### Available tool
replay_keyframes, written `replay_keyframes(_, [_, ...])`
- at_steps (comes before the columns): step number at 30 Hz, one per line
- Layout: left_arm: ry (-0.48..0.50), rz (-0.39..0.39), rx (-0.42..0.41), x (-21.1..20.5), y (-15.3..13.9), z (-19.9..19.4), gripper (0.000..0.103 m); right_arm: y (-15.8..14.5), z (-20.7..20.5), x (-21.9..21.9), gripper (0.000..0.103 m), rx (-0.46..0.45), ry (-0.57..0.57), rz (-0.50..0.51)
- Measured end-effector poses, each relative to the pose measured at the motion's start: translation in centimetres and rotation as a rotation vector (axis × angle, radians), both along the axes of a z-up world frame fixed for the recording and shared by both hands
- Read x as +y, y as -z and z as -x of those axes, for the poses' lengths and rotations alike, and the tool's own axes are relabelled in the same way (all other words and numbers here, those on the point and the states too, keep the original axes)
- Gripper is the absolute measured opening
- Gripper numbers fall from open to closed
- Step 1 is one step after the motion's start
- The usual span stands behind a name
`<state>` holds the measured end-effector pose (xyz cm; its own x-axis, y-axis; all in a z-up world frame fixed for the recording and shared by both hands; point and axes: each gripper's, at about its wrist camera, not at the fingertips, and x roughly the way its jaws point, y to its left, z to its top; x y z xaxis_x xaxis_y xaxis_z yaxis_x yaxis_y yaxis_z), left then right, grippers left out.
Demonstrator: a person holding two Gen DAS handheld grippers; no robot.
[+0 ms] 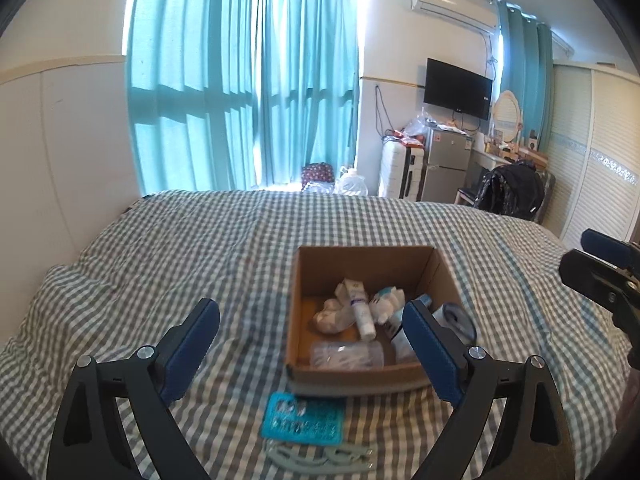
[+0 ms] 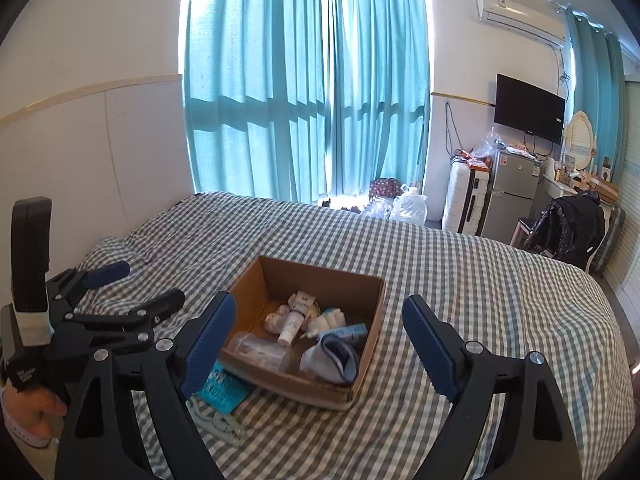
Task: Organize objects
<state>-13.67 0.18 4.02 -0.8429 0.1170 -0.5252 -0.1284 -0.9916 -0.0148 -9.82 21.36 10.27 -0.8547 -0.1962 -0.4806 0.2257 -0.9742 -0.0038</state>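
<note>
An open brown cardboard box [image 1: 372,268] sits on the checked bedspread [image 1: 200,248], a white tube [image 1: 360,308] inside pointing lengthwise toward its near wall. Both grippers, left [image 1: 310,318] and right [image 2: 318,314], hang spread wide and empty. Only the right wrist view shows the hand [image 2: 36,408] holding the left tool.

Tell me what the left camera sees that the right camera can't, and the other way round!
Only the left camera shows the right tongs, poking in at its edge.

Only the right camera shows the left tongs from the side, and the hand holding them.

Both show the cardboard box on the checked bed cover, with the white tube inside it, and the teal packet lying in front of the box. Both tongs are open and holding nothing.
</note>
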Motion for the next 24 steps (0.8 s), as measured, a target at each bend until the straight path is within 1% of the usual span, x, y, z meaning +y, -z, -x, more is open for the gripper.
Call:
replay_keyframes(4, [-0.022, 0.031, -0.005, -0.8, 0.7, -1.8, 0.095, 0.8, -2.0, -0.6, 0.086, -0.002, 0.003, -0.014])
replay_keyframes(9, [-0.052, 0.038, -0.038, -2.0, 3.1, -3.2, 0.095, 3.2, -3.2, -1.0, 0.086, -0.039, -0.004, -0.002])
replay_keyframes(11, [-0.071, 0.046, -0.056, -2.3, 4.7, -3.5, 0.095, 4.5, -3.2, -1.3, 0.086, -0.059, -0.003, -0.006])
replay_keyframes(16, [-0.092, 0.071, -0.136, -2.7, 9.5, -3.5, 0.095, 9.0, -2.5, -2.1, 0.086, -0.128, -0.007, -0.015])
replay_keyframes(17, [-0.097, 0.080, -0.162, -2.6, 10.9, -3.4, 0.095, 10.1, -2.2, -2.4, 0.086, -0.150, -0.012, -0.021])
replay_keyframes(20, [-0.104, 0.111, -0.213, -2.4, 13.8, -2.9, 0.095, 13.5, -1.1, -2.9, 0.086, -0.214, -0.025, -0.021])
replay_keyframes(23, [-0.110, 0.144, -0.256, -2.7, 16.6, -2.6, 0.095, 16.6, -0.1, -3.7, 0.086, -0.283, -0.060, -0.011])
replay_keyframes(24, [-0.108, 0.143, -0.267, -3.0, 17.5, -2.6, 0.095, 17.7, 0.1, -4.0, 0.086, -0.304, -0.074, -0.012])
